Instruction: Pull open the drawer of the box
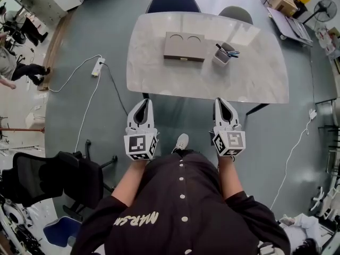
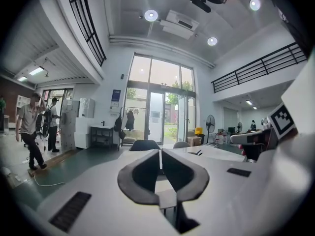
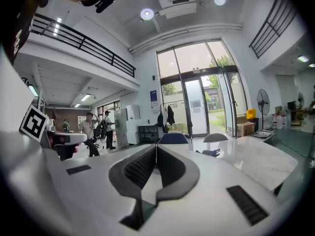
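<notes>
A flat brown box [image 1: 184,46] with two round hollows in its lid lies on the white table [image 1: 159,73], its drawer front with a small handle [image 1: 184,59] facing me and pushed in. Both grippers hang in front of the table's near edge, well short of the box. My left gripper [image 1: 142,102] is shut with nothing between its jaws, tips touching, as the left gripper [image 2: 160,151] shows in its own view. My right gripper [image 1: 222,100] is likewise shut and holds nothing, and the right gripper [image 3: 156,146] points level at the table edge.
A grey pen holder [image 1: 223,53] with pens stands right of the box. Two chairs [image 1: 173,2] sit at the table's far side. A black office chair [image 1: 50,177] is at my left, and a power strip [image 1: 97,67] with cable lies on the floor. People [image 2: 30,127] stand far left.
</notes>
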### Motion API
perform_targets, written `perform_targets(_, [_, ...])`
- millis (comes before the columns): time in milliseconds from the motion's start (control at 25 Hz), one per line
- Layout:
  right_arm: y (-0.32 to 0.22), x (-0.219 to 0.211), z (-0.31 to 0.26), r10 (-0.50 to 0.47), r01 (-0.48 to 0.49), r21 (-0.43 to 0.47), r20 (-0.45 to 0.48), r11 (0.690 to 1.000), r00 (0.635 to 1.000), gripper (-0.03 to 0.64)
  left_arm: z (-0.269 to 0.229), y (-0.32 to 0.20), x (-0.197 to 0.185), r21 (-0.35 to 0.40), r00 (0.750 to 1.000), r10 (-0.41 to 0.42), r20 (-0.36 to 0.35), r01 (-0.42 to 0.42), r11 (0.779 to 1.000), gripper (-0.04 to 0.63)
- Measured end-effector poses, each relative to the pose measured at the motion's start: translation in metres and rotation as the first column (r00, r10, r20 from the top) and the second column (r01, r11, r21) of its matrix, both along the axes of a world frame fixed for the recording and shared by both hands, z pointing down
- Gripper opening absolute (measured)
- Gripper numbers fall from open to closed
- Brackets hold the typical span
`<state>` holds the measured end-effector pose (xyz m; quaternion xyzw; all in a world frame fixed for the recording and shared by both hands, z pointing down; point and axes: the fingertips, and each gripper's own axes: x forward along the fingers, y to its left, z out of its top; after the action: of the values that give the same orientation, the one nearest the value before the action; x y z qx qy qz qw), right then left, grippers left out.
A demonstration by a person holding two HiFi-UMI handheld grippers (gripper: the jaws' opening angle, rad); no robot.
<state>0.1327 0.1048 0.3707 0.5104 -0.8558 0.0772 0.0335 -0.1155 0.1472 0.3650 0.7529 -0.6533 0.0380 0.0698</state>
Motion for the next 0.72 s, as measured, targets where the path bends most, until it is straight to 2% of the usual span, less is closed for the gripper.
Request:
perform_targets(320, [-0.051, 0.012, -0.003, -0.001, 0.001, 0.001, -0.005, 1.000, 1.000, -0.003, -0.002, -0.045, 0.010, 0.002, 1.000, -0.028, 0.012, 0.028, 1.000, 0.023])
perform_targets(720, [-0.097, -0.003, 0.008, -0.008, 0.007, -0.032, -0.005, 0.999, 1.000, -0.002, 0.002, -0.097, -0.002, -0.008, 1.000, -0.025, 0.010, 0.025, 1.000, 0.023])
